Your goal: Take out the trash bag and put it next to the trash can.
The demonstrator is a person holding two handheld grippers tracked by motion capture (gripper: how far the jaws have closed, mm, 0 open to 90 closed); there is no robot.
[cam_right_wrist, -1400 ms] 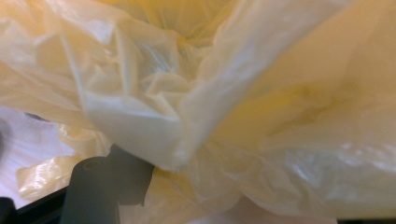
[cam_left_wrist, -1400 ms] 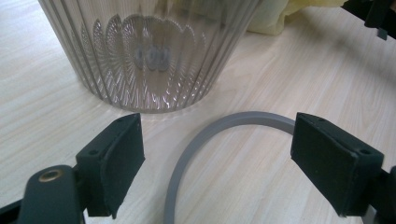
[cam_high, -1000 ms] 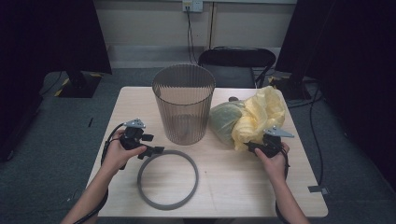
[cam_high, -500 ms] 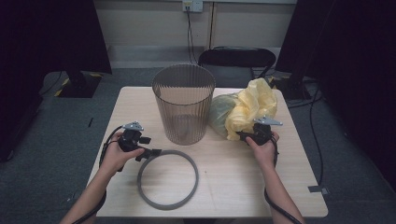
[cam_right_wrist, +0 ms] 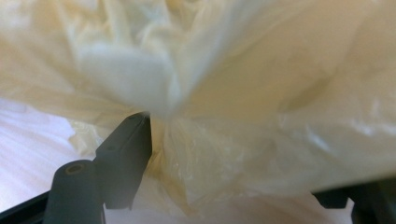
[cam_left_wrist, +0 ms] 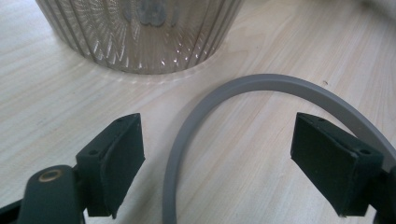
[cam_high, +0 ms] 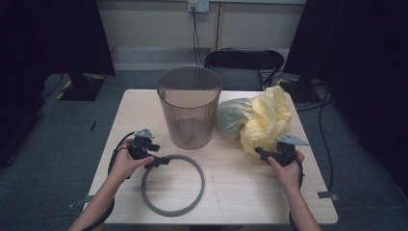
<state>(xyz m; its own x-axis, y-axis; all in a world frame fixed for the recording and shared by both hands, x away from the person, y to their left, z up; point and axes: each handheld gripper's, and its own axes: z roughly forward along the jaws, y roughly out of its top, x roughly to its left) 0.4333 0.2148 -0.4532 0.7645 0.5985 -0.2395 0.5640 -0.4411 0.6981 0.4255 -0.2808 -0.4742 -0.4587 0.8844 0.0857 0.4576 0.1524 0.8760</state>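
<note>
Room: grey carpet floor; pale wall with power socket; black chair behind wooden counter; dark curtains.

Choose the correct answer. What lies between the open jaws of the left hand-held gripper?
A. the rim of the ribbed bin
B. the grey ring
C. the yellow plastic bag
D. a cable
B: in the left gripper view the grey ring curves between the two spread jaws, flat on the table.

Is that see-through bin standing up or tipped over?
Upright. The bin stands on its base on the table, its open rim facing up, beside the yellow bag.
</note>
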